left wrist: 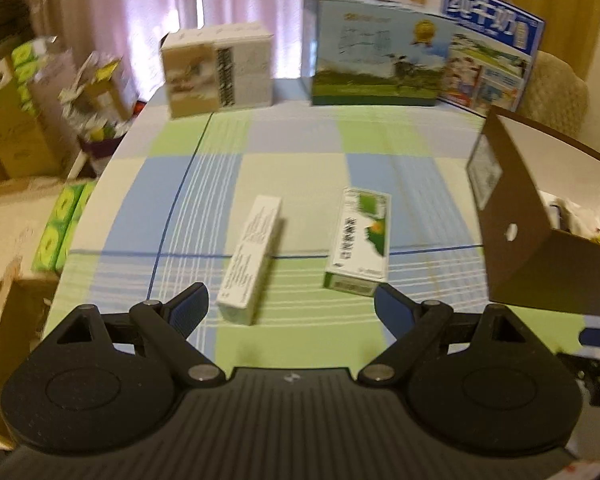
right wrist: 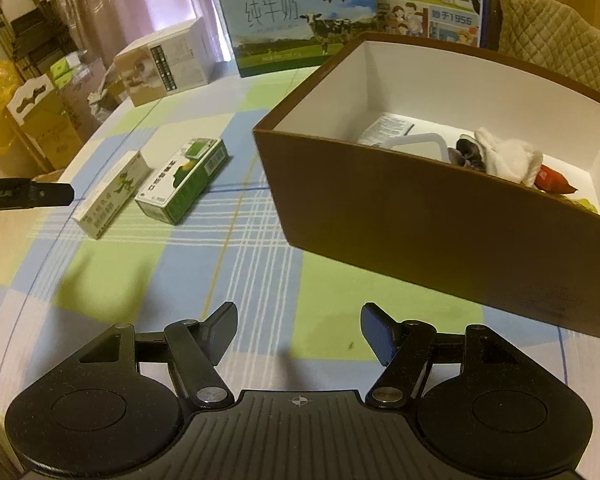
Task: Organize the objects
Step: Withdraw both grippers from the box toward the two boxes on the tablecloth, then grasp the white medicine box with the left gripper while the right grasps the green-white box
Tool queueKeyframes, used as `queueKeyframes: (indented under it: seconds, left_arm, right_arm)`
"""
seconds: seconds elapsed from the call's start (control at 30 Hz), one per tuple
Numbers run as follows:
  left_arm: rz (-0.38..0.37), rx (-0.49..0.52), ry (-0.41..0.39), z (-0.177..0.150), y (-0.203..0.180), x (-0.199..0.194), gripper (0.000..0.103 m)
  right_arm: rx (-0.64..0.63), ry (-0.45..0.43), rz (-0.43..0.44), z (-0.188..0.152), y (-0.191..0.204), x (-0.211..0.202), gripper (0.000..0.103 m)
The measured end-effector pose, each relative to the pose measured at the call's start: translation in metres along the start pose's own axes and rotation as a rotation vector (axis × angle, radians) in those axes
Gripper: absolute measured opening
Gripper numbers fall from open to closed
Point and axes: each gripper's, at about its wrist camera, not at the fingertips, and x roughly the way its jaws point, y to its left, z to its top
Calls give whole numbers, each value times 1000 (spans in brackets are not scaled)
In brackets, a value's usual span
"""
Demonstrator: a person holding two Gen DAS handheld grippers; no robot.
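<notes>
Both tongs are spread wide and hold nothing; the left tongs (left wrist: 291, 307) hover low over the worktop (left wrist: 300, 152), their near ends just short of the slim white box (left wrist: 251, 259) and the green-and-white box (left wrist: 359, 240), which lie side by side and slightly apart on the checked cloth; the right tongs (right wrist: 298, 330) hang over bare cloth in front of the brown bin (right wrist: 420, 220), whose near wall stands just beyond them.

Inside the bin, the right wrist view shows a white cloth (right wrist: 508, 156), something orange beside it, a clear container rim and a printed sheet; so the remaining loose items look to be the two small boxes, well to the left of the bin.

My guess is that the left tongs will take the slim white box next; it lies angled across the gap, so a closing grip may catch one corner and spin it; it could also nudge the green-and-white box, since the two sit close. The left wrist view is blurred, so exact alignment is hard to judge; lifting with a shallow bite may let the light carton slip out.
</notes>
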Motion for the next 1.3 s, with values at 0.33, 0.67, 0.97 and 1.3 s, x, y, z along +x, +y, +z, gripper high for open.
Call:
queueKeyframes:
  seconds: [0.33,0.67,0.97,1.3]
  left_arm:
    - [62,-30,29,-7,25,22,88]
    - [69,-31,45,-9,32,34,88]
    - [85,-47,52,-7,41,45,88]
    - [90,-91,47,-5,52,53,88]
  right_arm:
    - [-88,38,42,-1,41,17,65]
    - [-133,37,75,13,78,40,65]
    - [-65,-2,96,45,103,74,65]
    - [-57,-33,47,75,129,124,65]
